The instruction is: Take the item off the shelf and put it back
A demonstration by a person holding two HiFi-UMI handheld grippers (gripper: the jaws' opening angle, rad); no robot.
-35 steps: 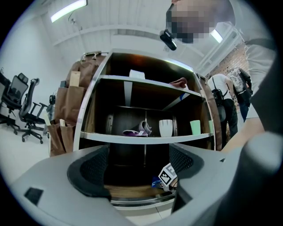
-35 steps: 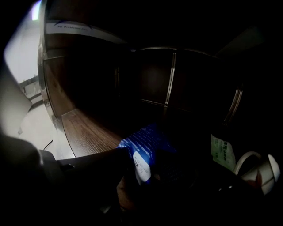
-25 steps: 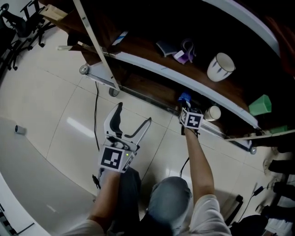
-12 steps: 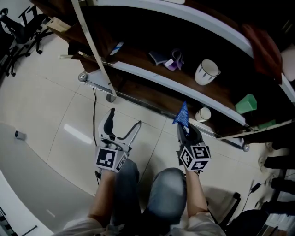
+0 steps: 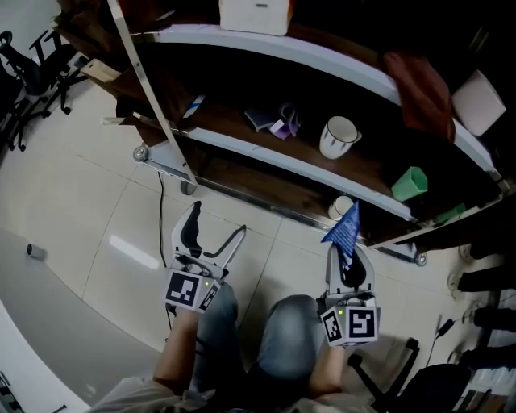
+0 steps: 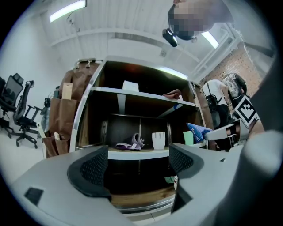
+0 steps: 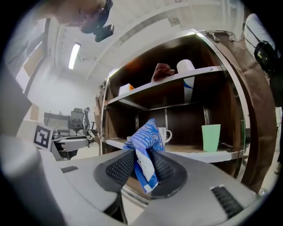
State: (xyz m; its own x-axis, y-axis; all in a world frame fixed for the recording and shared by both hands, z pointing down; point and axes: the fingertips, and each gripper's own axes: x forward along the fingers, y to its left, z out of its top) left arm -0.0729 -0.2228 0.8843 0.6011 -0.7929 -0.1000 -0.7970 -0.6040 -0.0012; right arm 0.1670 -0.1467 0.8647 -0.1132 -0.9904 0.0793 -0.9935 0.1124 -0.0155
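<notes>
A blue snack packet [image 5: 344,230] sticks up from my right gripper [image 5: 347,255], which is shut on it in front of the dark wooden shelf unit [image 5: 242,147]. In the right gripper view the packet [image 7: 146,148] is pinched between the pads of that gripper [image 7: 140,170], held level before the middle shelf. My left gripper [image 5: 213,231] hangs lower left over the tiled floor, its jaws apart and empty. The left gripper [image 6: 139,164] faces the shelves, and the packet [image 6: 197,131] shows at the right of its view.
On the middle shelf stand a white mug [image 5: 339,137], a green cup [image 5: 409,183] and a purple item [image 5: 284,125]. A white cup [image 5: 342,207] sits on the lowest shelf. A white box [image 5: 254,14] and a reddish cloth [image 5: 419,89] lie higher. Office chairs [image 5: 24,64] stand far left.
My right gripper has pulled back from the lowest shelf and risen with the blue packet in it. The left gripper has lifted a little. The head view now shows the upper shelves.
</notes>
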